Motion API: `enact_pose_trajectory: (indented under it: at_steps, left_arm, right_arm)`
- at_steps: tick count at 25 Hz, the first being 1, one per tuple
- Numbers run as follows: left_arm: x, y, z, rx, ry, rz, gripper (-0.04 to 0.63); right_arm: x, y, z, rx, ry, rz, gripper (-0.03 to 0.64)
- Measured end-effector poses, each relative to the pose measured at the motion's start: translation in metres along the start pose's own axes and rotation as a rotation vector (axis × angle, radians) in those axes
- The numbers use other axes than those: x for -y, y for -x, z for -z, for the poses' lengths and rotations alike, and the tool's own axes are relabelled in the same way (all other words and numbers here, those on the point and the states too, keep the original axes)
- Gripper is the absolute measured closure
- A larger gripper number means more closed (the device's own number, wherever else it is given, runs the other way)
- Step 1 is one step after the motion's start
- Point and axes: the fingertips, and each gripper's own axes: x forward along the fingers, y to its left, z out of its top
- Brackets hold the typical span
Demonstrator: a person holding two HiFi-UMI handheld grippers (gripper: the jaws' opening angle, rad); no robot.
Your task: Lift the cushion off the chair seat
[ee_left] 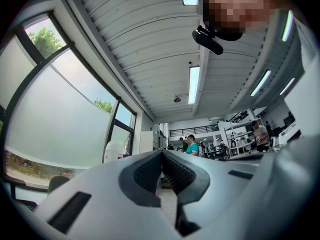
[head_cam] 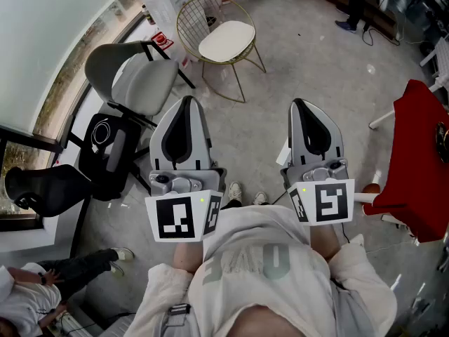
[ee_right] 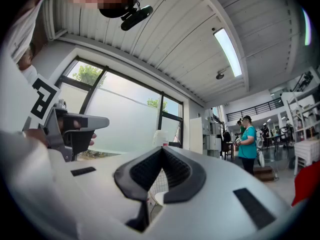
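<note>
Cream shirt [head_cam: 245,258] fills the bottom of the head view, with the person's shoes [head_cam: 236,190] on the grey floor [head_cam: 309,62] just beyond it. Both grippers are held out side by side in front of the body, pointing slightly upward. The left gripper [head_cam: 186,102] has its jaws closed tip to tip, with nothing between the ribbed black pads [ee_left: 147,171]; its own view looks past them into a long room with a tall window [ee_left: 60,114]. The right gripper [head_cam: 300,107] is likewise fully closed and empty, its pads [ee_right: 145,170] meeting at the tip.

The white cushion [head_cam: 226,41] lies flat on the seat of a gold wire chair [head_cam: 191,20], well ahead of both grippers and untouched by either. To the left of that chair stands a grey chair [head_cam: 133,79], and nearer still a black chair [head_cam: 105,153]. A red cloth [head_cam: 414,160] hangs at the right edge.
</note>
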Motion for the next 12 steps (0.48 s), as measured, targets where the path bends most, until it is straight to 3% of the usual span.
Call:
enact_pose_trajectory:
  at_steps: [12]
  left_arm:
    - [-0.032,-0.006,0.001,0.016,0.019,-0.023,0.583]
  right_arm:
    - [-0.017,-0.022,0.008,0.002,-0.051,-0.031,0.601]
